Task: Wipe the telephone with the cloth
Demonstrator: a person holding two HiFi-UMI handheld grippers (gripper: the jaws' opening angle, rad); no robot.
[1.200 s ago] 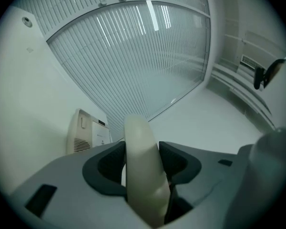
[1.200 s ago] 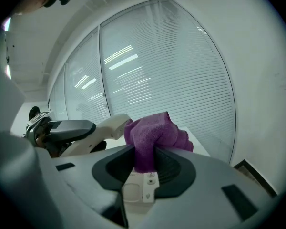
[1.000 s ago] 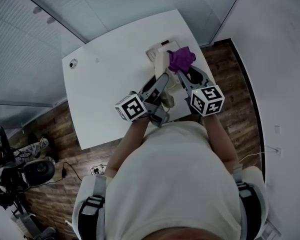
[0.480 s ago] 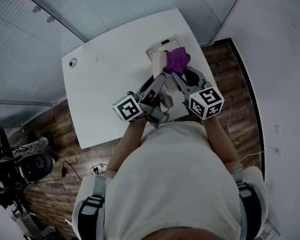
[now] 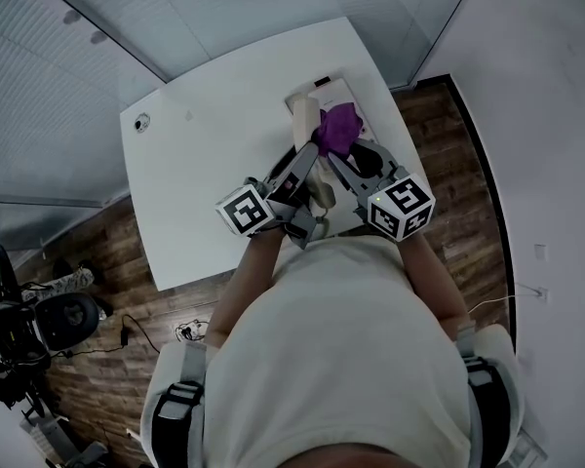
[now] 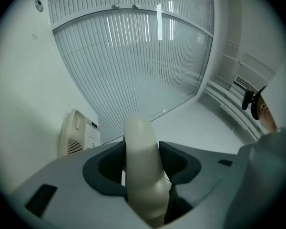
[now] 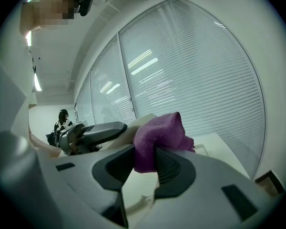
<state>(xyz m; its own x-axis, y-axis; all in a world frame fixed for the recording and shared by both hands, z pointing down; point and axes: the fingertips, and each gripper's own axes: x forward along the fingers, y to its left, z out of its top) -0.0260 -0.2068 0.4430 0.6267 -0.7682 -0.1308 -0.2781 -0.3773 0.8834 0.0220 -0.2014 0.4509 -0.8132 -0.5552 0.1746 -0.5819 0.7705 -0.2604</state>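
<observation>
My left gripper (image 5: 310, 152) is shut on the cream handset (image 5: 305, 123) and holds it lifted above the white table (image 5: 205, 154); in the left gripper view the handset (image 6: 140, 161) fills the gap between the jaws of that gripper (image 6: 142, 162). The telephone base (image 5: 324, 94) lies at the table's far right, and its speaker grille faces the left gripper view (image 6: 77, 133). My right gripper (image 5: 333, 156) is shut on the purple cloth (image 5: 339, 130), which bunches up above its jaws (image 7: 145, 163). The cloth (image 7: 158, 136) touches the handset's right side.
A small round fitting (image 5: 142, 122) sits at the table's far left corner. The coiled cord (image 7: 139, 202) hangs below the right gripper. Glass walls with blinds (image 6: 133, 66) surround the table. Wood floor (image 5: 468, 193) lies right of the table edge; equipment (image 5: 39, 330) stands on the floor, left.
The right gripper has carried the cloth left and nearer, off the base and against the handset. The left gripper has shifted slightly left with the handset still in it.
</observation>
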